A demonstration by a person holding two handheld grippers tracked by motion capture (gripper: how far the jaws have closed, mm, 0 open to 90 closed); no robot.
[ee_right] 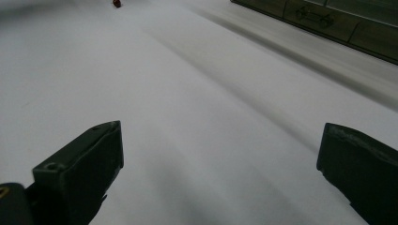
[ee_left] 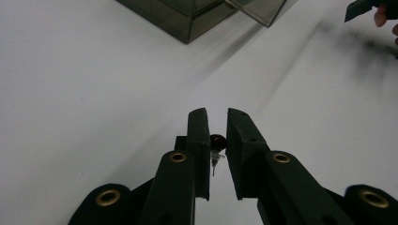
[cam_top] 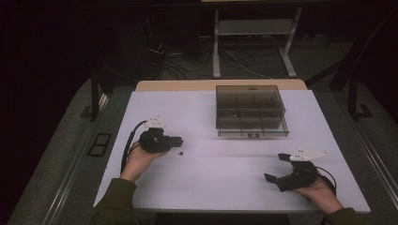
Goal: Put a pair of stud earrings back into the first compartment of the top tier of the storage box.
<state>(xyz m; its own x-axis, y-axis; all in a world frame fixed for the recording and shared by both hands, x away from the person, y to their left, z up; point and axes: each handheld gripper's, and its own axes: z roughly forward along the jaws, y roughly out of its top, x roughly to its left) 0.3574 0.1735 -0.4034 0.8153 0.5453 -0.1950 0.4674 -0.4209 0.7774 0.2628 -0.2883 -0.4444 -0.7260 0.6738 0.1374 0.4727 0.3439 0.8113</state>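
A tiny dark red stud with a thin pin point(cam_top: 180, 153) lies on the white table point(cam_top: 211, 183), just below the tips of my left gripper point(cam_top: 180, 139). In the left gripper view the stud point(ee_left: 217, 140) shows through the narrow slit between the jaws of the left gripper point(ee_left: 217, 117), which stand shut with only a sliver between them. I cannot tell whether they touch it. My right gripper point(cam_top: 274, 167) rests at the front right, open wide with nothing between its fingers; the right gripper point(ee_right: 220, 140) looks across the table toward the stud point(ee_right: 116, 3).
A smoky see-through box with several compartments point(cam_top: 251, 112) stands at the back centre-right of the table; its corner point(ee_left: 187, 21) and front wall point(ee_right: 328, 23) also show. Cables and table legs point(cam_top: 216, 47) lie on the floor beyond.
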